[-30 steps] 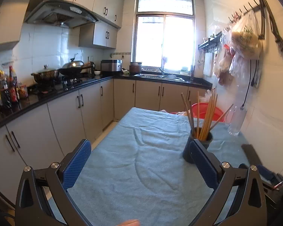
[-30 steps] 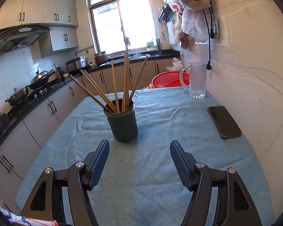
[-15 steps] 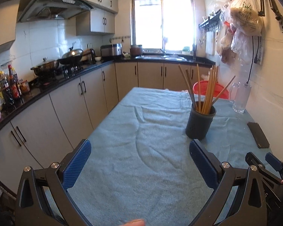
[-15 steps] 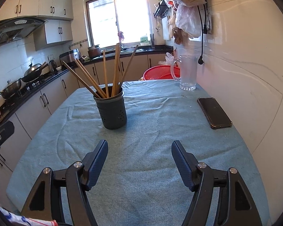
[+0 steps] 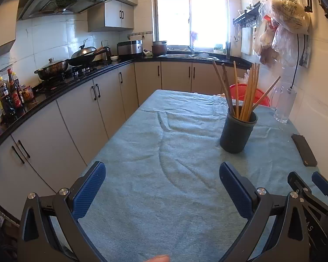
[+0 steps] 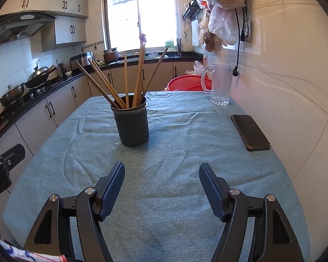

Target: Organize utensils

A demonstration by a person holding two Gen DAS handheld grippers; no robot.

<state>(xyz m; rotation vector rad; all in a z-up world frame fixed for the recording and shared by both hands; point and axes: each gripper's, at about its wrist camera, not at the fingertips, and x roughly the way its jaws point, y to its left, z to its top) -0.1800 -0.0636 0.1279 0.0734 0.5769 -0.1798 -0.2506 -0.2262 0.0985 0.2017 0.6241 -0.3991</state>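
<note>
1. Left gripper (image 5: pixel 162 175): jaws spread wide, nothing between the blue pads, low over the teal tablecloth (image 5: pixel 164 148).
2. Right gripper (image 6: pixel 161 174): likewise wide apart and empty, above the cloth, pointed toward the holder.
3. Dark perforated utensil holder (image 6: pixel 132 123): upright on the cloth, ahead of both grippers, well apart from them.
4. Wooden chopsticks (image 6: pixel 138 78): standing fanned out inside the holder.
5. Black phone (image 6: pixel 250 132): flat near the wall; clear glass pitcher (image 6: pixel 220 85) beyond it.
</note>
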